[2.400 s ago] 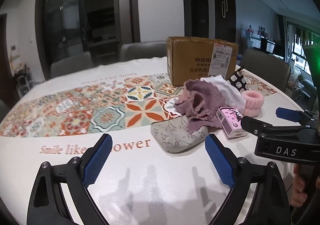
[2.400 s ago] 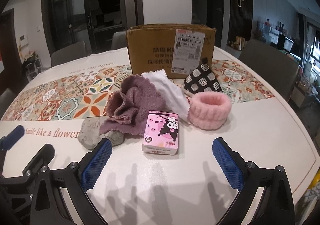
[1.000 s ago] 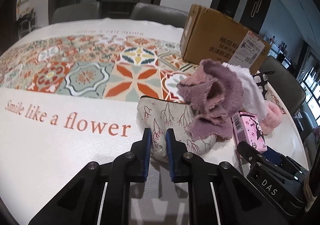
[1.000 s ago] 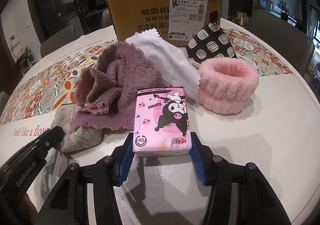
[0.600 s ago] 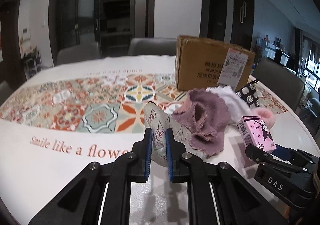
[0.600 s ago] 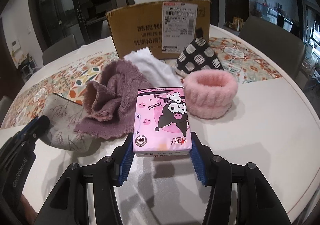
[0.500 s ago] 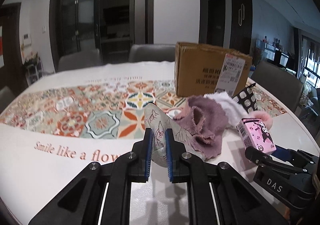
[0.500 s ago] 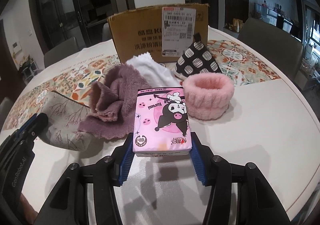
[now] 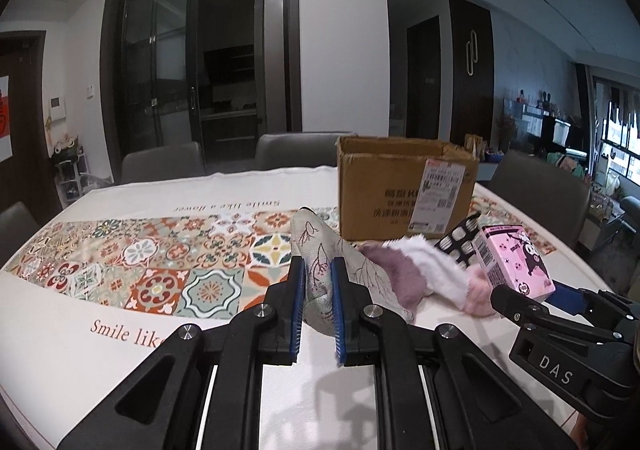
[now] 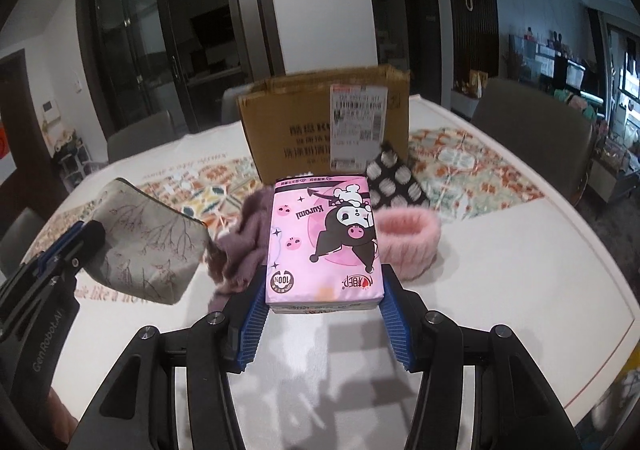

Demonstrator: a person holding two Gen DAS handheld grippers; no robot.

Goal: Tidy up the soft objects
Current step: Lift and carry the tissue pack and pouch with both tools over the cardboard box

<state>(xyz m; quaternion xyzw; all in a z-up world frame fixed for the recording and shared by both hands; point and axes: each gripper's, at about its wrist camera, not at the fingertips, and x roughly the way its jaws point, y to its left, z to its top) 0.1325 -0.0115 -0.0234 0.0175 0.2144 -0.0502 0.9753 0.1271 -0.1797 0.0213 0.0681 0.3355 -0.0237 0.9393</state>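
My left gripper (image 9: 318, 302) is shut on a grey branch-print pouch (image 9: 320, 262) and holds it above the table; the pouch also shows in the right wrist view (image 10: 148, 242). My right gripper (image 10: 322, 314) is shut on a pink Kuromi tissue pack (image 10: 324, 242), lifted off the table; the pack also shows in the left wrist view (image 9: 516, 262). On the table lie a purple towel (image 10: 244, 246), a white cloth (image 9: 424, 262), a pink fluffy band (image 10: 412, 242) and a black dotted pouch (image 10: 394, 178).
An open cardboard box (image 10: 320, 126) stands behind the pile, also in the left wrist view (image 9: 404, 194). The round table (image 10: 520, 282) has a patterned runner (image 9: 160, 270). Grey chairs (image 10: 528, 126) surround it.
Both grippers have risen: the pouch and the tissue pack are lifted higher off the table and moved toward the box. The towel stays on the table.
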